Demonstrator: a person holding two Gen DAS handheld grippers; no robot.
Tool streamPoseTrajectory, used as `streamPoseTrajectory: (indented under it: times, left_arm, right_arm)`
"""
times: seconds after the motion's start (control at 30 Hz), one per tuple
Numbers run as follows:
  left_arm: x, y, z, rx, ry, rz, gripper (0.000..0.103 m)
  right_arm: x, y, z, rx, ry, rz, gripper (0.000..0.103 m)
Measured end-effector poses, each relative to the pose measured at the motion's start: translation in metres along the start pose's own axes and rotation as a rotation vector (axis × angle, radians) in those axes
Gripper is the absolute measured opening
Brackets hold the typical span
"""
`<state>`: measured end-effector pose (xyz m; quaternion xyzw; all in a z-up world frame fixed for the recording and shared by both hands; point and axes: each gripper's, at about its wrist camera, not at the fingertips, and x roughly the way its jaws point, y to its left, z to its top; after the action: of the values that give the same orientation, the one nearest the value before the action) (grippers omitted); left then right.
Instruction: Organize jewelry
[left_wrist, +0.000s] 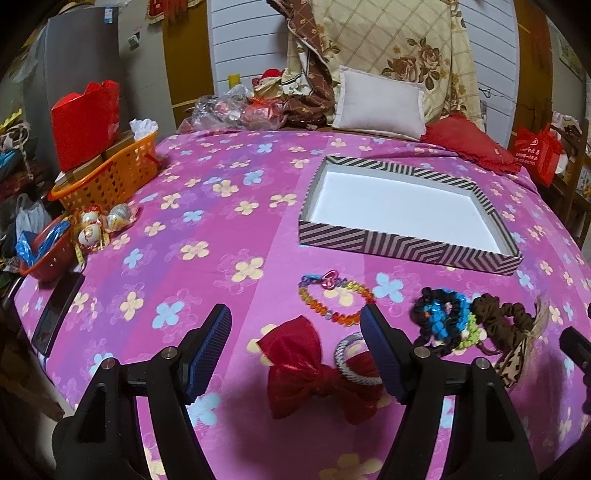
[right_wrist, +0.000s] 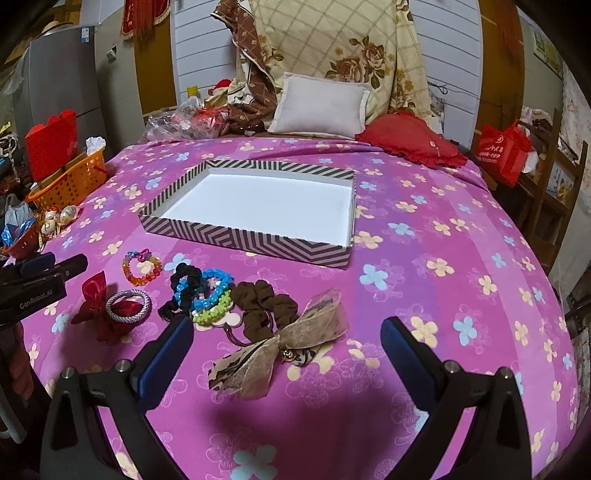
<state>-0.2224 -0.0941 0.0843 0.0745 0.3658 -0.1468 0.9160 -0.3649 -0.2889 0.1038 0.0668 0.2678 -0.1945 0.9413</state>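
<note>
Now, with both grippers spread and empty, lower your left gripper (left_wrist: 295, 325) squarely over the red bow (left_wrist: 295, 365) near the bed's near edge, pinching its knot, then carry to the striped box (left_wrist: 406, 247).

Both wrist views look low across the bed — sharing the striped box (left_wrist: 406, 210) (right_wrist: 258, 210) and headboard pillows.
</note>
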Motion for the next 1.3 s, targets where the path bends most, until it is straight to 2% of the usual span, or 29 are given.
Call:
streamPoseTrajectory:
  times: [0.87, 1.3]
  left_arm:
    - [0.008, 0.010, -0.012, -0.013, 0.047, -0.004, 0.052]
    - [0.016, 0.053, -0.026, -0.029, 0.136, -0.078, 0.052]
  right_arm:
    - [0.008, 0.003, -0.004, 0.003, 0.039, -0.009, 0.103]
    - [0.010, -0.010, -0.007, 0.022, 0.059, 0.028, 0.103]
